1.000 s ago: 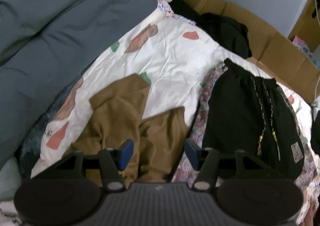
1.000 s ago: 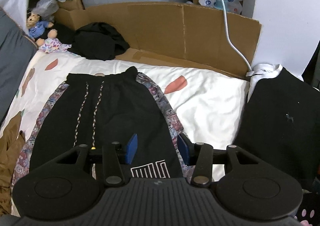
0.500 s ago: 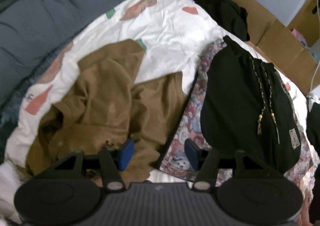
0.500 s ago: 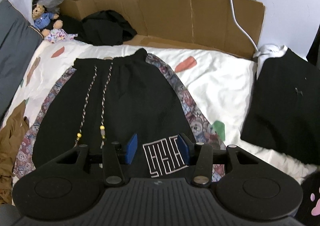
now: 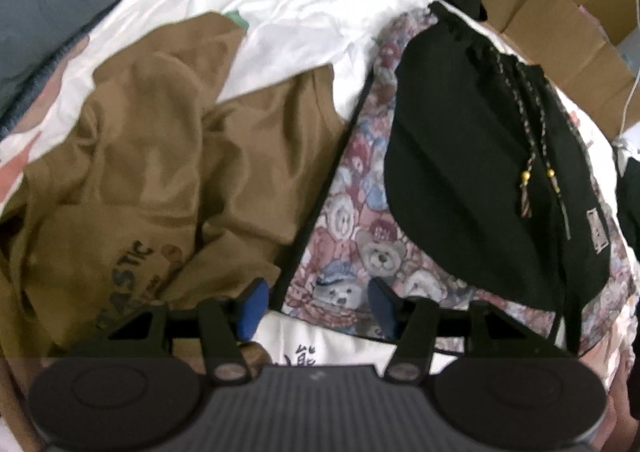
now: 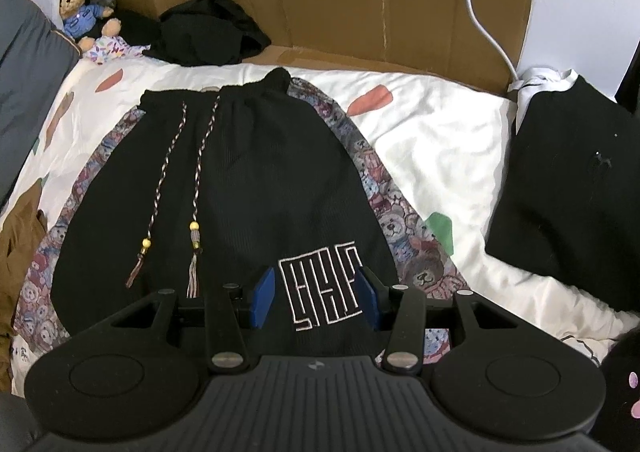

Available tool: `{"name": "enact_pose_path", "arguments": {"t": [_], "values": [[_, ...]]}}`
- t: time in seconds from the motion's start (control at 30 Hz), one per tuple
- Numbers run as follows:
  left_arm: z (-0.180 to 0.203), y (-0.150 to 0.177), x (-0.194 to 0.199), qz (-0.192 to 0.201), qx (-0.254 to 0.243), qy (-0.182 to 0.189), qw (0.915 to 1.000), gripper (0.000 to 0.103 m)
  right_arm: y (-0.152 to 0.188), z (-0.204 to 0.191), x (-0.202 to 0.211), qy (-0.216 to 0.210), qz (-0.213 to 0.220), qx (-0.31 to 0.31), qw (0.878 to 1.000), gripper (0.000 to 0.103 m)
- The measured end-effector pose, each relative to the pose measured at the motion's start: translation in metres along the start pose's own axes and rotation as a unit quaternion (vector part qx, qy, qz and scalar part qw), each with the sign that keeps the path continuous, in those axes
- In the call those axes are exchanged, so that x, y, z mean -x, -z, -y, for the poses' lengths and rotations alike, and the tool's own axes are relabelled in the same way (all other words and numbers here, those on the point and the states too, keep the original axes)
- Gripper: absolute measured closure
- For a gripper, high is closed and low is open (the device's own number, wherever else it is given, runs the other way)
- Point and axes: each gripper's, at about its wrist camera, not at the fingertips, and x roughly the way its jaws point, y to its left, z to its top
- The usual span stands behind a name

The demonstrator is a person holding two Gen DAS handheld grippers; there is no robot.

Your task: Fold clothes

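Black drawstring shorts (image 6: 240,180) lie flat on a teddy-bear print cloth (image 6: 400,220) spread over the white bed sheet. My right gripper (image 6: 316,298) is open over the shorts' hem, its fingertips on either side of a white embroidered patch (image 6: 324,288). In the left wrist view the same shorts (image 5: 472,156) lie at right on the bear-print cloth (image 5: 352,236). My left gripper (image 5: 318,304) is open above that cloth's near corner, holding nothing. A crumpled brown T-shirt (image 5: 152,172) lies left of it.
A folded black garment (image 6: 568,196) lies at the right on the sheet (image 6: 432,132). A black heap (image 6: 212,32) and a teddy bear (image 6: 86,20) sit against cardboard panels (image 6: 380,12) at the far edge. A grey duvet (image 6: 24,64) borders the left, and a white cable (image 6: 484,16) hangs down.
Both grippers have drawn back toward the near edge of the bed; the bear-print corner and the shorts' patch now lie between the fingers. Jaws stay open.
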Motion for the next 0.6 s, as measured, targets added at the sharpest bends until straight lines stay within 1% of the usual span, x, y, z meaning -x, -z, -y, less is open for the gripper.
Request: {"name": "enact_pose_path", "arguments": {"t": [0.13,0.33,0.6], "values": [[-0.006,0.002,-0.011,-0.008,0.005,-0.007,0.9999,0.051,0.004,-0.002,-0.007,-0.001,-0.007,0.006,1.0,0.054],[-0.014,0.002,-0.023,-0.014,0.007,-0.011,0.9998,0.052,0.009,-0.008,-0.014,-0.005,-0.015,0.013,1.0,0.054],[-0.02,-0.007,-0.037,-0.027,-0.007,0.001,0.9996,0.053,0.015,-0.014,-0.025,-0.011,-0.025,0.023,0.999,0.054]]}}
